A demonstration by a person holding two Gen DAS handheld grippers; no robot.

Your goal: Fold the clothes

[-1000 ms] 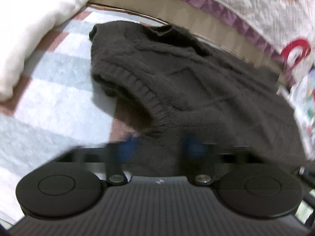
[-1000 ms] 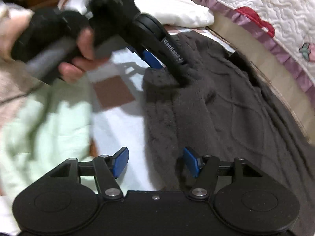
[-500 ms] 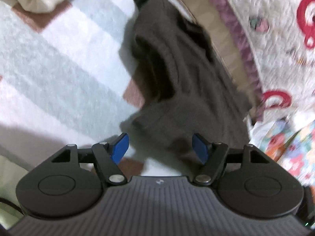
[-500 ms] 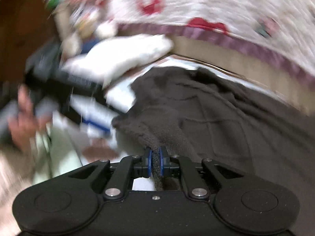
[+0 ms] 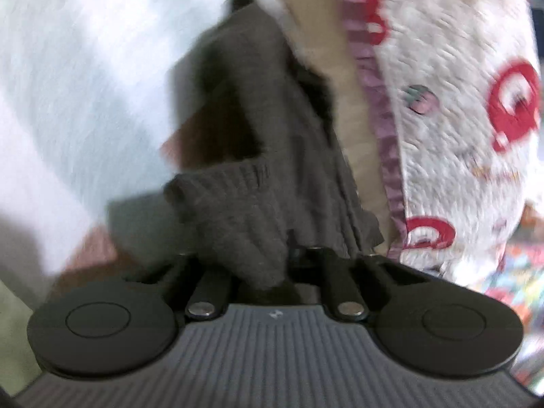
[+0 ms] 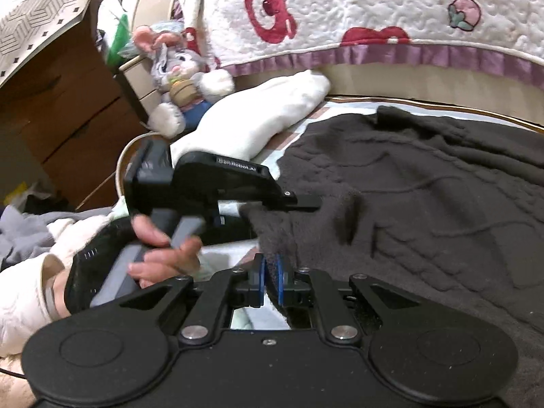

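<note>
Brown knit sweater (image 6: 425, 204) lengthwise along quilt edge (image 6: 391, 56).

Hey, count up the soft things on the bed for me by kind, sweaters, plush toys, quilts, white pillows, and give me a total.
Dark knit sweater: 1
Plush rabbit toy: 1
Quilt with red patterns: 1
White pillow: 1
Total: 4

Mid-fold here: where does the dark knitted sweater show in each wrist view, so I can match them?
Left wrist: the sweater runs up the centre, its ribbed edge inside the left gripper.
Right wrist: it fills the right half, its edge pinched in the right gripper.
Shared landmark: the white quilt.
</note>
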